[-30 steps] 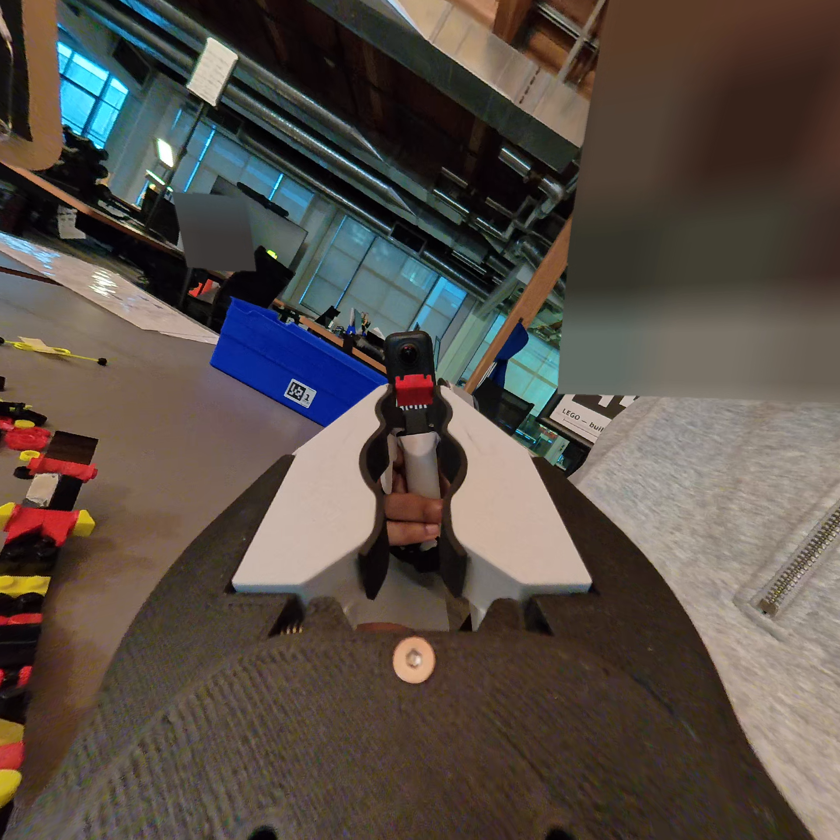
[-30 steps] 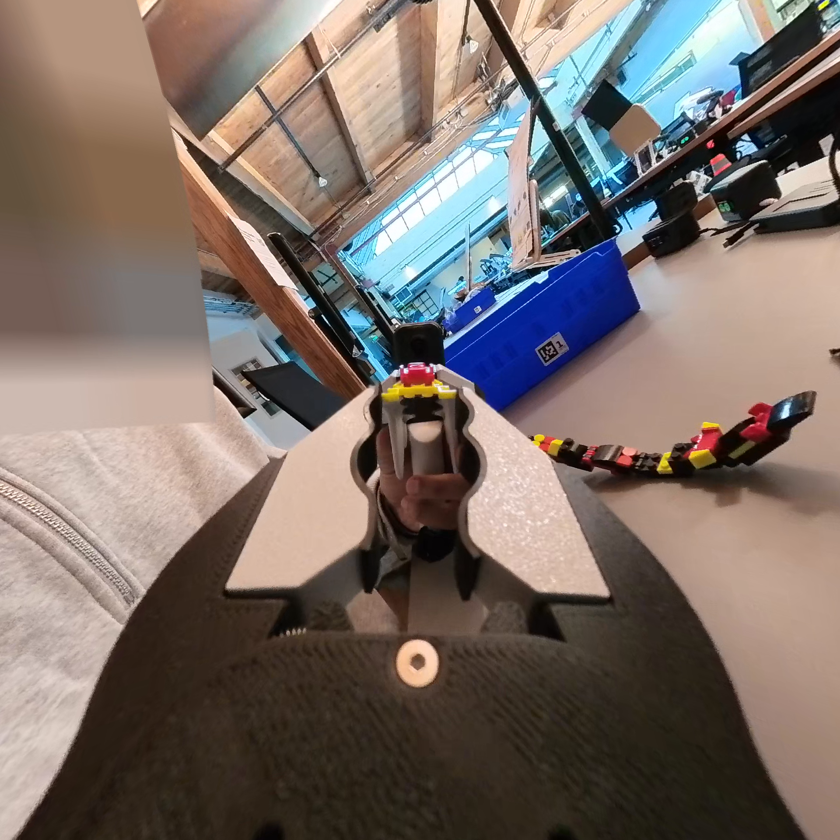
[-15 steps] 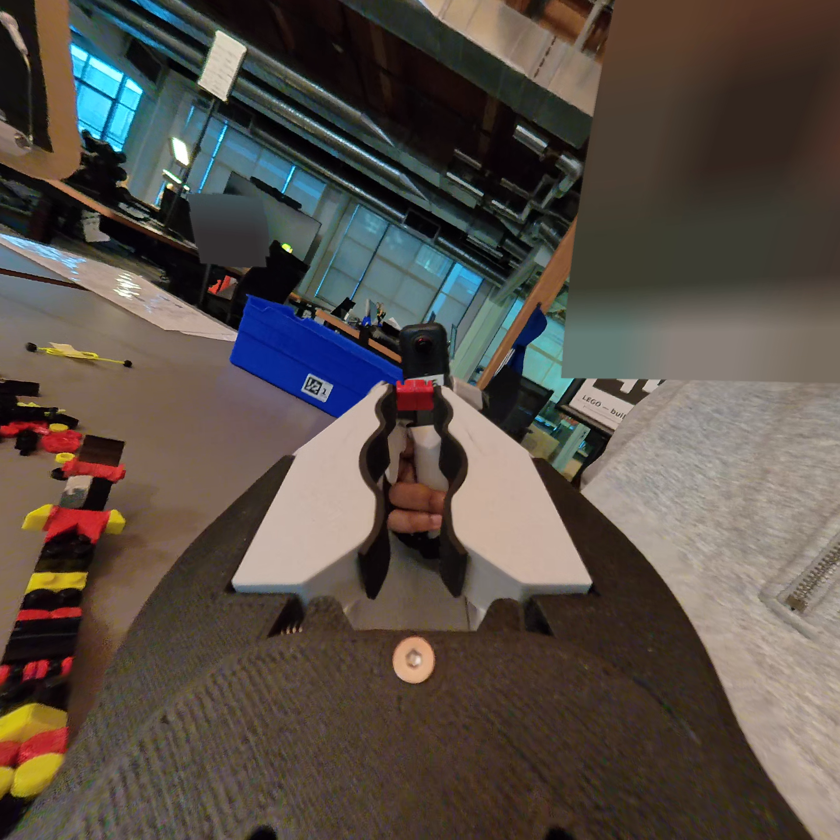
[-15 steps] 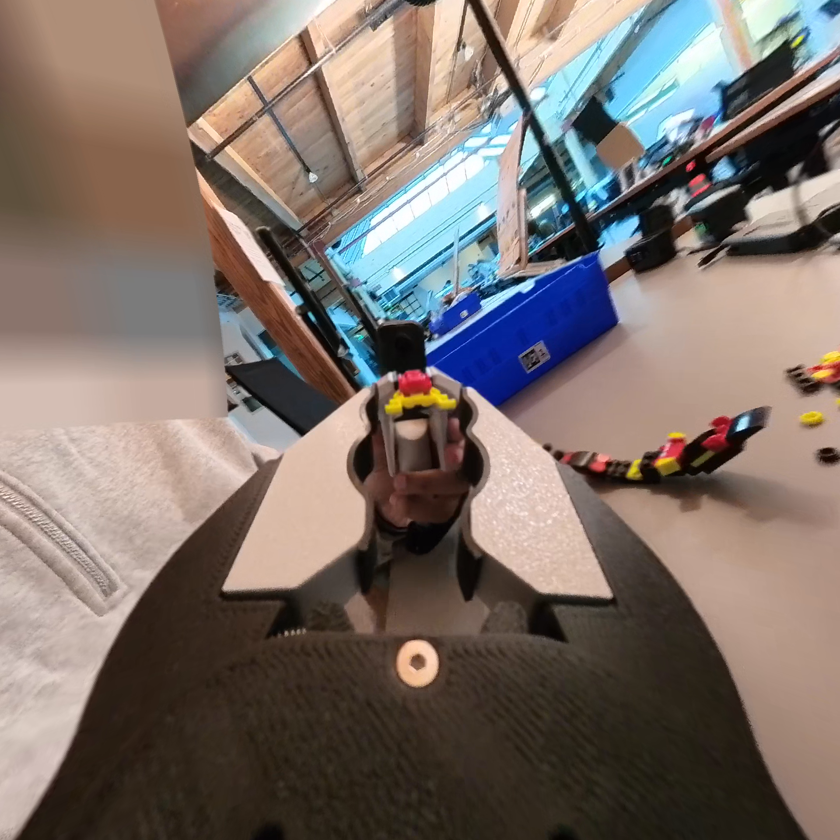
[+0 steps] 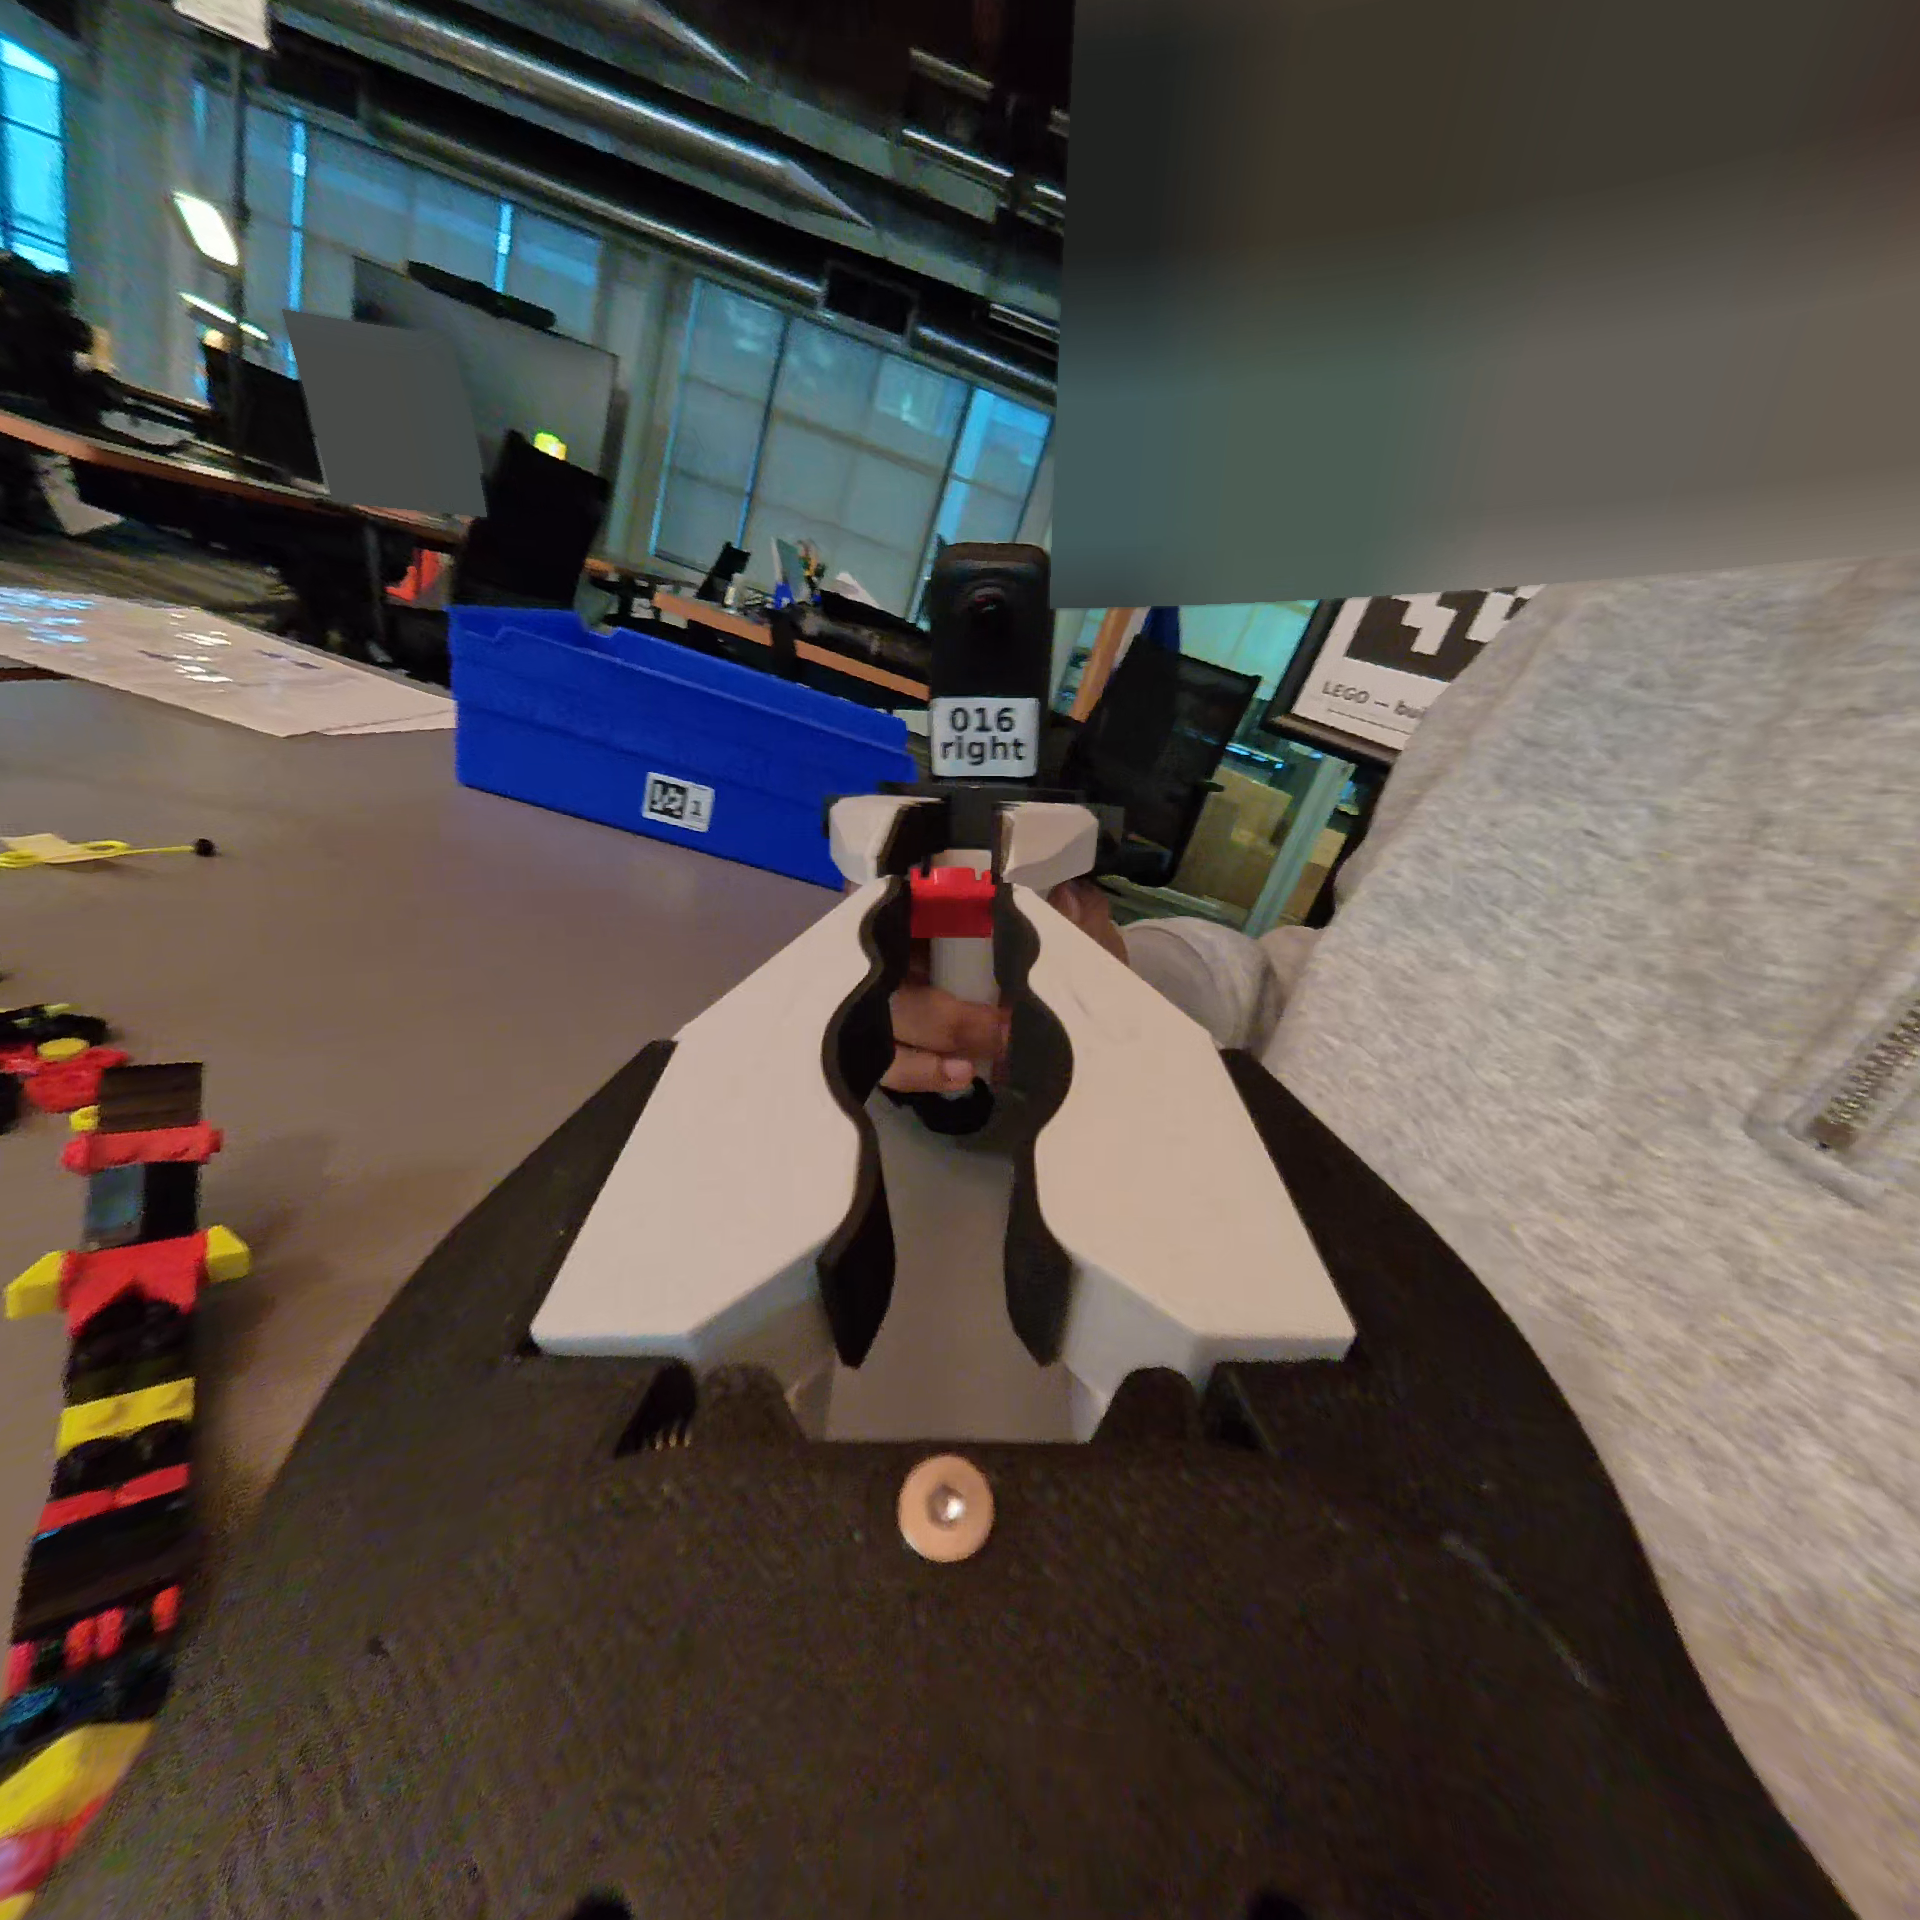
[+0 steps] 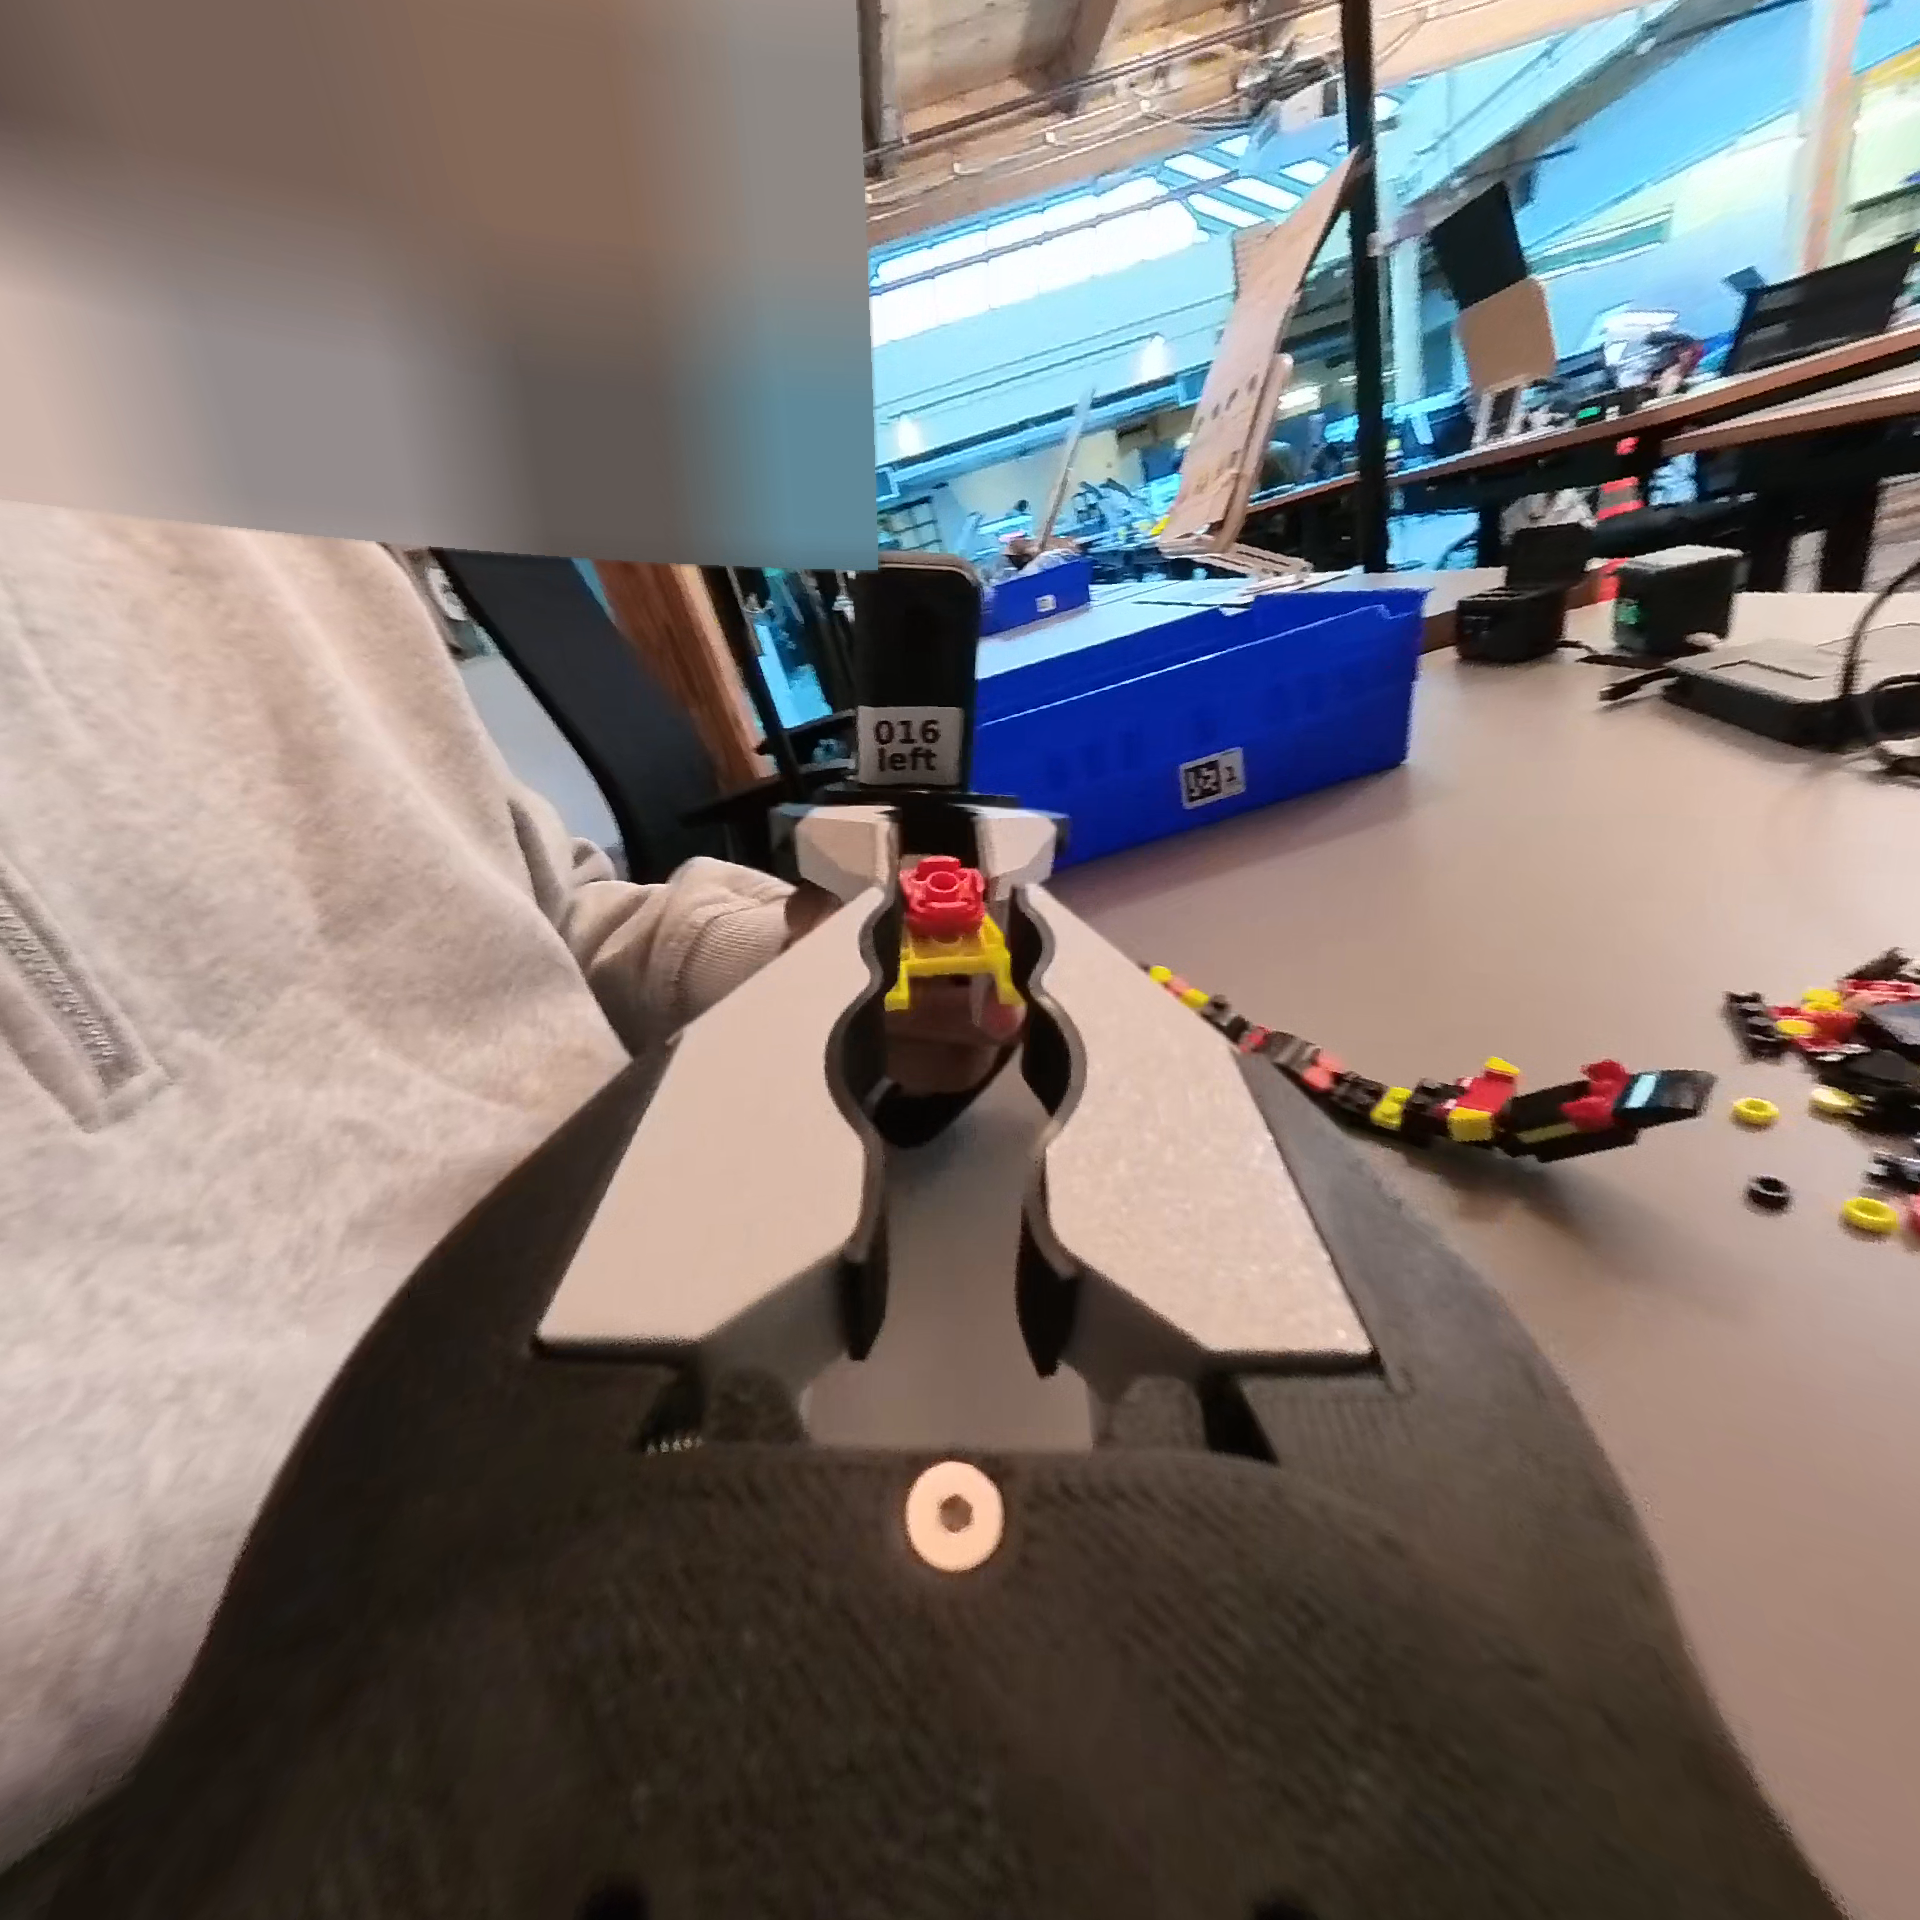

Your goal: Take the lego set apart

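Observation:
My left gripper (image 5: 951, 883) is shut on a small red brick (image 5: 951, 906) held at its fingertips, above the table. My right gripper (image 6: 940, 894) is shut on a small yellow piece with a red round piece on top (image 6: 943, 930). The two grippers point at each other, tips close; each shows just beyond the other's tips, the right gripper in the left wrist view (image 5: 961, 836) and the left gripper in the right wrist view (image 6: 920, 831). I cannot tell if the two held pieces touch. A long black, red and yellow lego chain (image 6: 1455, 1101) lies on the table, also in the left wrist view (image 5: 114, 1351).
Loose small lego parts lie by the chain's far end (image 6: 1849, 1039) (image 5: 52, 1055). A blue bin (image 5: 644, 727) (image 6: 1195, 707) stands at the table's back. A person in a grey zip sweater (image 5: 1610, 1039) (image 6: 260, 935) sits close beside the grippers. Cables and boxes (image 6: 1766, 675) are at the far right. My two grippers' fingertips are within a few centimetres of each other.
Both views have tilted down toward level, showing more table and loose parts. The opposite gripper's tips and label now show just above each held piece. Both grippers stay shut.

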